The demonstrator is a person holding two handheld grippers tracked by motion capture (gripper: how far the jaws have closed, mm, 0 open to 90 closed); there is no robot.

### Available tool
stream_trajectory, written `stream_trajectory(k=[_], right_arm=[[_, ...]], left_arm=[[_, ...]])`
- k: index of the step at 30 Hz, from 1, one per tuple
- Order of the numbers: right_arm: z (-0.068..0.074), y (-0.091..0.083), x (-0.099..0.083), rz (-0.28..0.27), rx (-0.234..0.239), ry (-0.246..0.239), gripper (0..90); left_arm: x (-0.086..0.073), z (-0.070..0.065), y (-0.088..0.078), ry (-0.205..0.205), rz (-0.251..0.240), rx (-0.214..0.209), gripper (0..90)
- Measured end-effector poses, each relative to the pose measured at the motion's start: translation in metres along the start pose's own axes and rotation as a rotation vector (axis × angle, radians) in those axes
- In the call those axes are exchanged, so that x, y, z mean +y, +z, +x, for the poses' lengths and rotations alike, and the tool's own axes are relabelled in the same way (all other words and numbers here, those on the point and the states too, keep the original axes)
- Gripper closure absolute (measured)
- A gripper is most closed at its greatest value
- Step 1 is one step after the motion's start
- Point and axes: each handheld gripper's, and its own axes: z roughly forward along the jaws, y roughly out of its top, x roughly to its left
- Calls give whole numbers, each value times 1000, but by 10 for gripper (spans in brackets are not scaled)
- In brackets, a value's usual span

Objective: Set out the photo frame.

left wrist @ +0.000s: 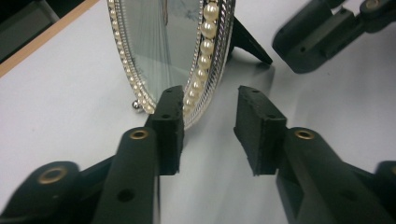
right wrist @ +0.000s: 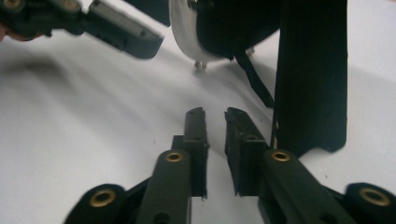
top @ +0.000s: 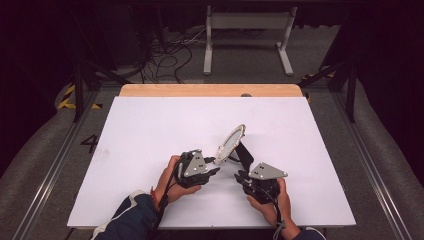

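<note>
Standing near the middle of the white table (top: 150, 130), tilted back on a black easel stand (top: 244, 152): an oval pearl-rimmed mirror (top: 230, 144), glass facing left and near. Probably light, yet stiff and fragile. Glass face likely slippery and easily smudged or cracked, pearl beads (left wrist: 204, 46) liable to chip or pop off under a hard pinch. Top-heavy on that single rear leg, so prone to tipping with any sideways nudge. Best taken by the metal rim at its lower edge, pads across front and back, or by the flat stand behind; best steadied from both sides at once, with gentle pressure only.

Left gripper (left wrist: 210, 100): jaws moderately apart, gripping nothing, the left pad just at the lower rim, close against the pearls, contact hard to judge, the right pad over bare table. Right gripper (right wrist: 215, 114): jaws parted by a narrow gap, nothing between them, sitting just left of the black stand and near the mirror's small metal foot, not touching either as far as can be told.
</note>
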Motion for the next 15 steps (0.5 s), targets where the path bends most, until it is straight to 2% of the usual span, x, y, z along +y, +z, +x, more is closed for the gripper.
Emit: stream_trajectory(k=[3,5,8,12,13,15], right_arm=[[5,0,6,-38,-11,-1,717],[8,1,12,-60,-17,6,690],[13,6,19,-72,-32,15,634],[15,13,25,-78,-55,41,596],[15,15,27,-88,-60,66,573],[16,18,29,-93,-68,81,554]], left_arm=[[-7,0,-10,-13,19,10,515],[-13,-1,-19,-16,34,38,440],[-25,-1,-34,-41,43,54,367],[-43,-3,-56,-70,66,82,270],[-48,-4,-60,-83,73,87,233],[-62,-5,-71,-106,91,85,209]])
